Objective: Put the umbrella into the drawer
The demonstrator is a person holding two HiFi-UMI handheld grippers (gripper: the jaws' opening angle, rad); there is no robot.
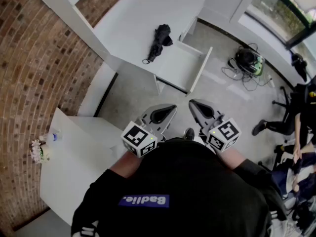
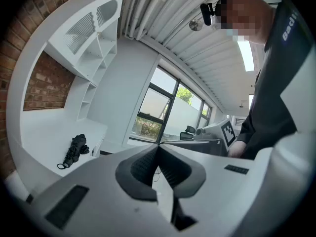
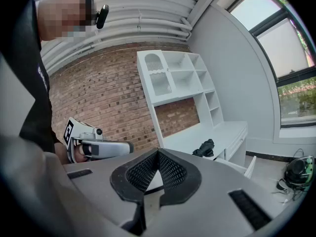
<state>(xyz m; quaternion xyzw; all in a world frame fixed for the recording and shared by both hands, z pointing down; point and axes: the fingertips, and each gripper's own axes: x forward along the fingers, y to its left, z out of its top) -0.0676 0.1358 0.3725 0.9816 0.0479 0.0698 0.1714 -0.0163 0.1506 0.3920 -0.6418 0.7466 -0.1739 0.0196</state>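
Black folded umbrella (image 1: 158,42), strap dangling

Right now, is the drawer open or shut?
Open: the drawer stands pulled out from the desk, empty; the umbrella lies on top.

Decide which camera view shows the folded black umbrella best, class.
The head view: the umbrella lies whole on the white desk, seen from above. The left gripper view shows it small and side-on; the right gripper view, smaller and distant.

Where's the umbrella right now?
In the head view, the folded black umbrella lies at upper centre on the white desk, just left of the open drawer.
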